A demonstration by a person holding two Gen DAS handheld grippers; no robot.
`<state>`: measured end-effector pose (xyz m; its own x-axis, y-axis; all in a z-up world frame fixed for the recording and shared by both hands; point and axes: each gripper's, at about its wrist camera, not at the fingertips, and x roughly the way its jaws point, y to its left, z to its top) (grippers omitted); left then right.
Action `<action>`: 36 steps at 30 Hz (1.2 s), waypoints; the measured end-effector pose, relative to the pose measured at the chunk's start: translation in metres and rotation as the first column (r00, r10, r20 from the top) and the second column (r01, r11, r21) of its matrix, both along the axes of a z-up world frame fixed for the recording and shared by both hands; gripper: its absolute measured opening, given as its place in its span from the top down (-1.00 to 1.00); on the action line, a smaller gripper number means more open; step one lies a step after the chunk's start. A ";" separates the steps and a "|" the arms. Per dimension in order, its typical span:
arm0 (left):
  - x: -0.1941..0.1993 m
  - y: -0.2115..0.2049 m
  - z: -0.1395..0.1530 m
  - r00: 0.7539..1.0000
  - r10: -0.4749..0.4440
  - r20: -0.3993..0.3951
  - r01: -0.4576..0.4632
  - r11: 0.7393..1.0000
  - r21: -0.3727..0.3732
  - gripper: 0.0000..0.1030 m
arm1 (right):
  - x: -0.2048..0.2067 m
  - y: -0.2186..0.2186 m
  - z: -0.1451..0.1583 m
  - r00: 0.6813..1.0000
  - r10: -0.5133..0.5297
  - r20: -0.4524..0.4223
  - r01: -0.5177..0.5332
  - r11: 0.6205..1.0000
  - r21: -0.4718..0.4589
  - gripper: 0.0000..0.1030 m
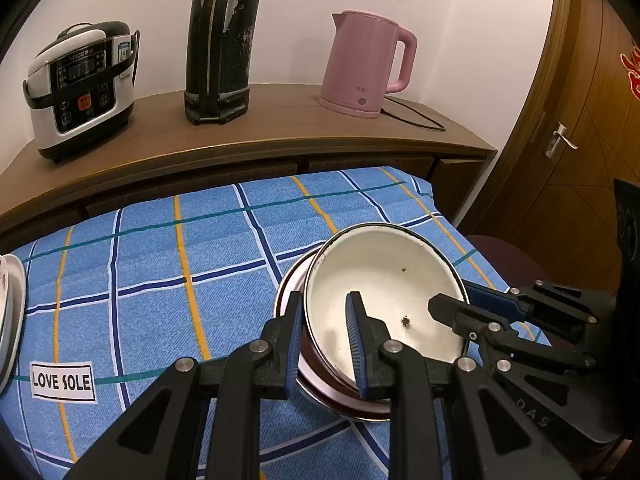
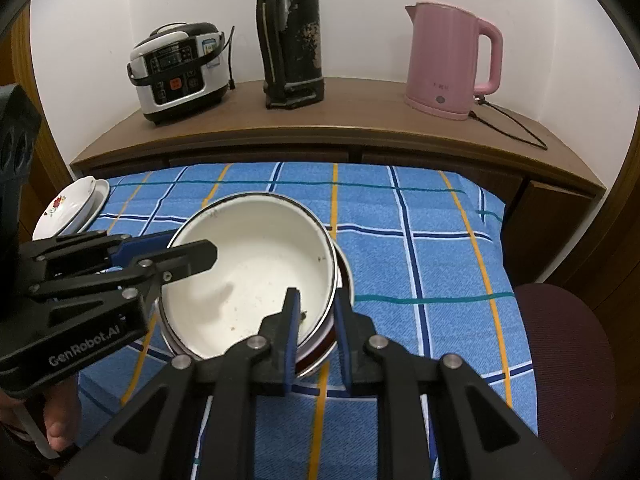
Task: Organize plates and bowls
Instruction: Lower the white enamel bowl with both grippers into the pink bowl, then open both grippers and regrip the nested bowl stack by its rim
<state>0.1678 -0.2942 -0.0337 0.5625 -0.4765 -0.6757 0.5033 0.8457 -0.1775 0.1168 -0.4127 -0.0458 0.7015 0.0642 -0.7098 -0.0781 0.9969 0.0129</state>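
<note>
Both grippers' jaws clamp opposite rims of the white bowl [image 1: 384, 292], one finger inside.

White enamel bowl [image 1: 384, 280] tilted atop nested bowls [image 1: 340, 400], floral plates [image 2: 66, 210] apart.

Two stacked bowls [image 2: 248, 268], two plates [image 2: 70, 208], one rice cooker [image 2: 180, 66], one flask [image 2: 290, 40], one kettle [image 2: 448, 60].

Even, soft indoor light; both views sharp
Fisheye bends far edges, corners vignette black; faint shadows inside the white bowl [image 1: 384, 280]; mild glare on its rim
</note>
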 end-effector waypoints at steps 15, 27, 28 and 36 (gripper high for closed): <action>-0.001 -0.002 0.000 1.000 -0.016 -0.016 0.016 1.000 -0.010 0.37 | -0.001 0.000 0.004 1.000 0.001 0.021 -0.002 1.000 0.023 0.26; -0.020 -0.007 0.011 0.989 0.036 0.147 -0.050 0.995 0.090 0.07 | -0.005 -0.011 0.009 0.997 -0.031 0.067 0.028 0.999 0.035 -0.15; -0.021 -0.006 0.012 0.985 0.039 0.167 -0.057 0.993 0.101 0.01 | -0.006 -0.012 0.009 0.997 -0.032 0.068 0.029 0.999 0.039 -0.16; -0.011 0.010 0.002 0.996 0.032 0.087 -0.034 0.999 0.021 -0.15 | -0.007 -0.012 0.004 0.998 -0.031 0.061 0.029 0.999 0.039 -0.20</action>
